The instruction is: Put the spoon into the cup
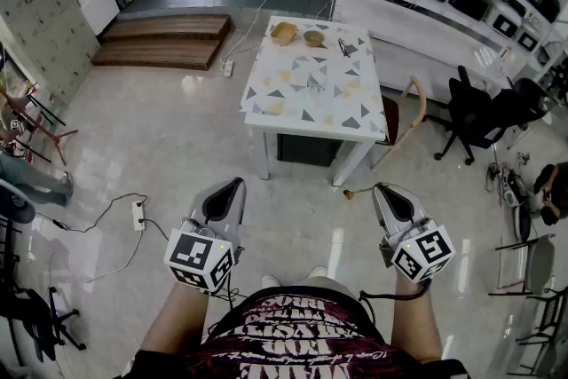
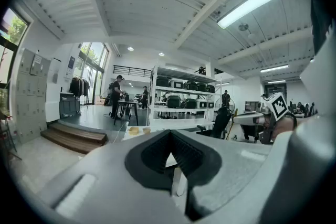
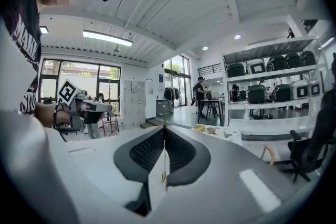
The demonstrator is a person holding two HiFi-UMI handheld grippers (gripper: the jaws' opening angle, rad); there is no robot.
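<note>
left gripper (image 1: 234, 184) held low near the body, jaws pressed together on nothing. right gripper (image 1: 377, 188) pinches the spoon (image 1: 348, 192), whose bowl sticks out left. the tan cup (image 1: 313, 37) sits on the far table (image 1: 311, 93).

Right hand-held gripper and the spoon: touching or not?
Touching. The right gripper view shows the right hand-held gripper with jaws closed on the thin spoon, edge-on between them; the head view shows its end poking out at the tip.
</note>
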